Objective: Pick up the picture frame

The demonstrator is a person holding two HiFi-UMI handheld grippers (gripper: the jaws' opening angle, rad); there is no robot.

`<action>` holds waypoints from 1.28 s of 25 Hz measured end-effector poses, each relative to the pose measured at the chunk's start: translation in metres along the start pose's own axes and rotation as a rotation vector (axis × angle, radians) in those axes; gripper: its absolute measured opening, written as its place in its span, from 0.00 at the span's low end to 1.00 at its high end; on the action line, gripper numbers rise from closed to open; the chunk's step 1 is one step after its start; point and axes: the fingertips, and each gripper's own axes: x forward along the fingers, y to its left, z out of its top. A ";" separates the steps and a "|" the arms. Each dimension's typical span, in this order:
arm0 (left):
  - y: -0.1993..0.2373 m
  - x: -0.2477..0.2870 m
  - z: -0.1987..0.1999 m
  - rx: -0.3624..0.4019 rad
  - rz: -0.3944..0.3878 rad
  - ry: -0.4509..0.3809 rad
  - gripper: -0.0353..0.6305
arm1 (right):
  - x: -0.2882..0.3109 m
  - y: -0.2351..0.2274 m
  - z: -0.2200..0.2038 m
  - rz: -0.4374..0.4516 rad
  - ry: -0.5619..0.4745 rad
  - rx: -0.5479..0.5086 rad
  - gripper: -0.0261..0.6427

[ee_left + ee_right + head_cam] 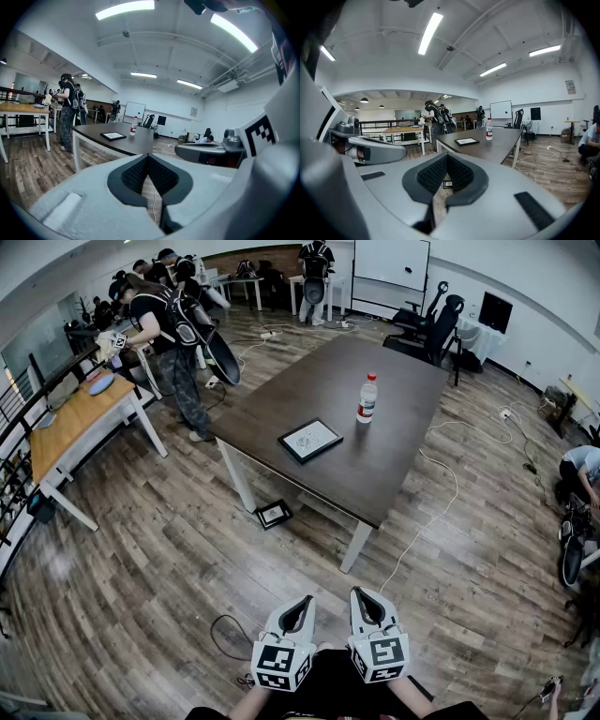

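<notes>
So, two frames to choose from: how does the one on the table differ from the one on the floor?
The table frame lies on the table; the floor frame lies on the floor beside it. The table frame looks larger than the floor frame. Both are dark-rimmed, lying flat.

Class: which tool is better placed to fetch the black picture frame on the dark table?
Left, narrowly. Both shut tools sit side by side, far short of the dark rectangular table; the black-bordered picture frame lies nearly straight ahead of the left tool, the right tool further aside.
</notes>
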 end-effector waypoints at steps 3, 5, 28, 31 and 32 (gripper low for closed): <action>0.001 0.000 0.003 0.003 -0.004 -0.003 0.07 | 0.001 0.002 0.002 0.003 0.000 0.000 0.05; 0.001 -0.002 0.002 0.004 -0.007 0.001 0.07 | 0.001 0.004 0.002 -0.001 -0.003 0.003 0.05; 0.004 0.026 0.001 -0.035 -0.007 -0.015 0.07 | 0.008 -0.016 0.006 0.001 -0.028 0.000 0.05; 0.008 0.039 0.005 -0.032 -0.021 -0.010 0.07 | 0.017 -0.020 0.006 -0.002 -0.020 0.005 0.05; 0.010 0.043 0.005 -0.033 -0.025 -0.007 0.07 | 0.021 -0.021 0.006 -0.004 -0.018 0.009 0.05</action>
